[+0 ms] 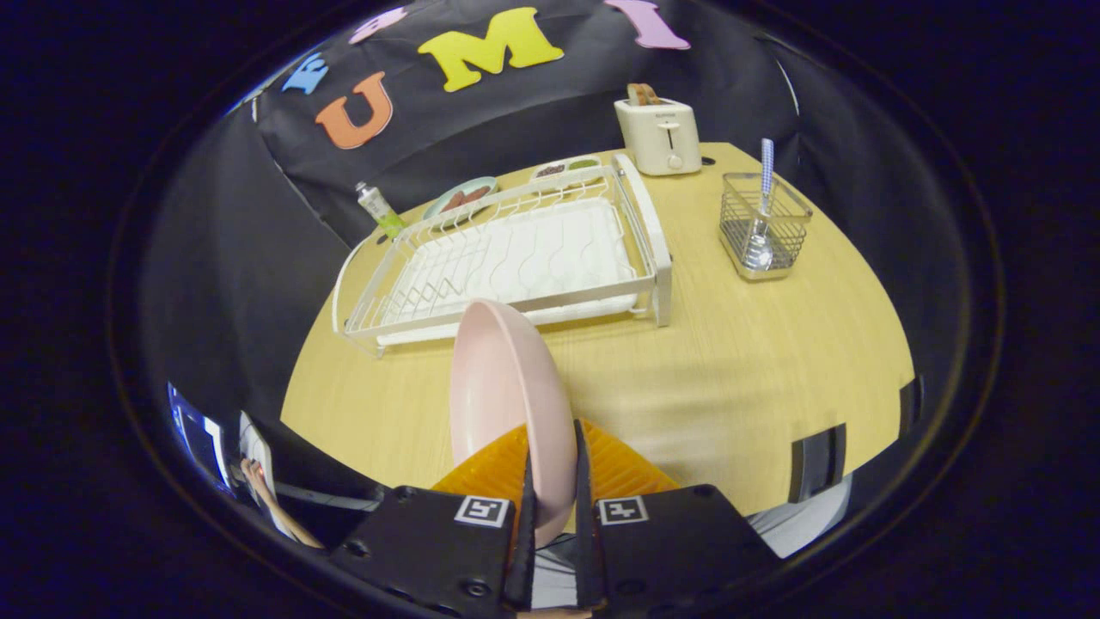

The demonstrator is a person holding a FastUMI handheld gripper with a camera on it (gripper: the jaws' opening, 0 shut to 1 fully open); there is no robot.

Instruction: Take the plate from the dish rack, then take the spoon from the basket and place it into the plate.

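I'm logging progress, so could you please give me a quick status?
Hand-held gripper shut on pink plate, held on edge above table. Dish rack just ahead. Spoon waiting in basket. Nothing in the way.

The gripper [550, 507] has two dark, flat, angular blocks, one on each side of the jaws. Each block carries a small square marker, white with a black pattern, near its inner corner. Round screws sit along the edges of the blocks. The two fingers [526, 516] are thin, straight blades that stand upright and near to each other.
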